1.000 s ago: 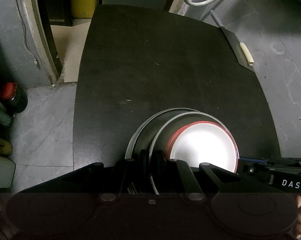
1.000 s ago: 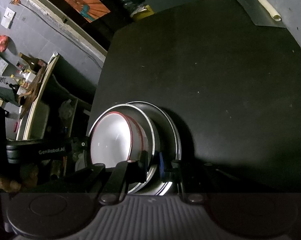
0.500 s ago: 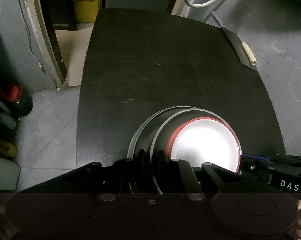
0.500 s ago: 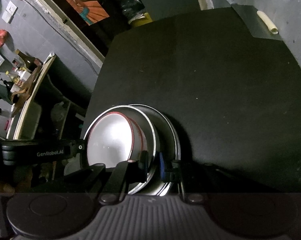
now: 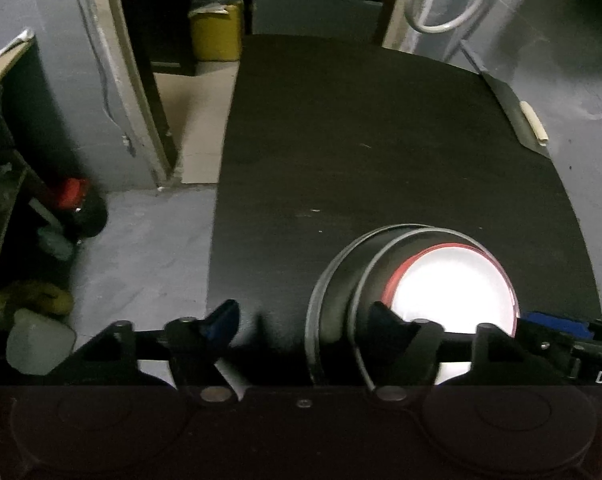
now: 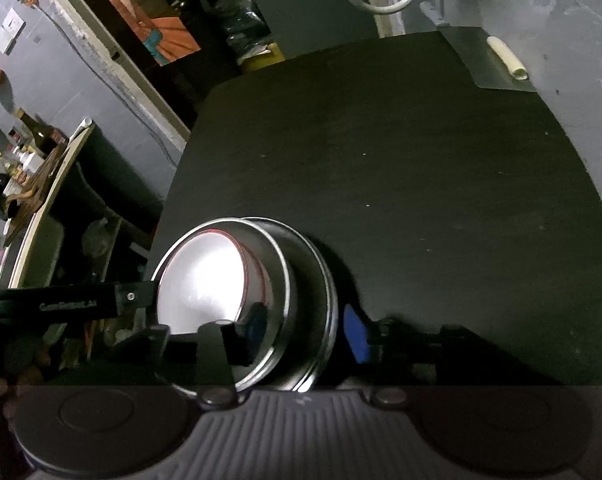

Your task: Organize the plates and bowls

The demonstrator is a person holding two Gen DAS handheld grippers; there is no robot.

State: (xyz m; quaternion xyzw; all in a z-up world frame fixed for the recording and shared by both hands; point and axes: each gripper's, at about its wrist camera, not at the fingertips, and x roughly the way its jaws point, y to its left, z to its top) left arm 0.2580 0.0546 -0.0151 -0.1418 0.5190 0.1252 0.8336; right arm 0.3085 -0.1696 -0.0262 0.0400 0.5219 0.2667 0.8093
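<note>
Two grippers just opened, hold nothing | L gripper (image 5: 301,320) & R gripper (image 6: 297,328) each straddle stack rim; bowl stack (image 5: 413,280) on black table (image 5: 381,140), near edge; between both, equally near

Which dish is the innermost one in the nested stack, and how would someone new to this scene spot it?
Start at the black table; near its front edge sits one nested stack of dishes. Inside the two steel bowls lies the red-rimmed white dish, brightly lit. It is the only dish with any colour: its neighbours are bare metal.
</note>
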